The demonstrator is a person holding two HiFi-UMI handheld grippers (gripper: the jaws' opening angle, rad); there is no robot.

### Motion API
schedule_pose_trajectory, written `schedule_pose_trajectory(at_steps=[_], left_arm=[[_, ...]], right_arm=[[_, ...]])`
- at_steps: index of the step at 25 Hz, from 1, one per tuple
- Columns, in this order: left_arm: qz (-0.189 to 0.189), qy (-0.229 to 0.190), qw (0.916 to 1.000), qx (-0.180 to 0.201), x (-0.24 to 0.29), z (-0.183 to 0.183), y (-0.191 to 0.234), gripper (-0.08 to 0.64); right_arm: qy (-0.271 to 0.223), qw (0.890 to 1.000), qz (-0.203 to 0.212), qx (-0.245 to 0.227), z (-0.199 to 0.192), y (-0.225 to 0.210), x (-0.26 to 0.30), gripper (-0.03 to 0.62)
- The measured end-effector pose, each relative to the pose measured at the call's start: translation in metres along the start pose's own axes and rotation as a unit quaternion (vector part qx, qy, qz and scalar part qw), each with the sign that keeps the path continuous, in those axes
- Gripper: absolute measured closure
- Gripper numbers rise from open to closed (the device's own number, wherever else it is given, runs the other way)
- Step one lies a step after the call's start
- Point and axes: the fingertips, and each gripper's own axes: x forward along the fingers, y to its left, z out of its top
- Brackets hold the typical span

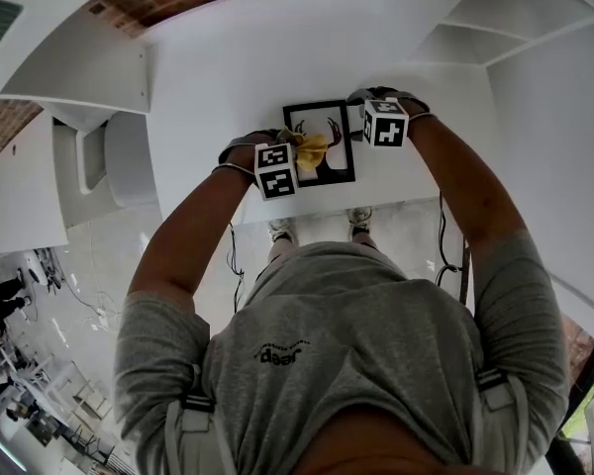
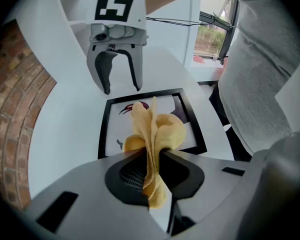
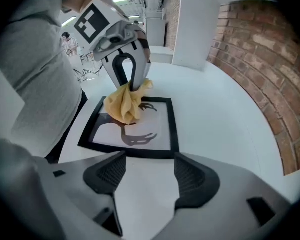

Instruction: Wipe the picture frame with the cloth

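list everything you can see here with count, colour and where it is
picture frame: one, black border, flat on the table
cloth: one, yellow, bunched over the frame
table: one, white, under the frame
brick wall: one, reddish brown, behind the table
shelves: one unit, white, beside the table
left gripper: one, grey, shut on the cloth
right gripper: one, grey, jaws apart and empty, by the frame's edge
t-shirt: one, grey, on the person
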Motion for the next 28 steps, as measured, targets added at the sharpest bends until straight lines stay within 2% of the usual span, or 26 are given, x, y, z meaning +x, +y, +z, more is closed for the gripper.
schedule_pose_trajectory(at_steps=[9, 11, 17, 28], left_arm=[[-0.001, -0.002, 1.0000, -0.002, -0.001, 0.000, 0.000, 0.494], [-0.002, -0.002, 1.0000, -0.003, -0.001, -0.001, 0.001, 0.494], [0.003, 0.001, 1.0000, 0.004, -0.003, 0.004, 0.000, 0.494], [-0.004, -0.014, 0.9997, 0.018, 0.019, 0.059, 0.000, 0.494]], right_arm=[[0.016, 0.999, 0.036, -0.006, 0.002, -0.009, 0.012, 0.296], [0.024, 0.999, 0.043, -0.008, 0.002, -0.008, 0.013, 0.314], [0.047, 0.998, 0.048, -0.005, 0.006, -0.006, 0.015, 0.315], [0.057, 0.997, 0.043, 0.001, 0.006, -0.006, 0.016, 0.316]])
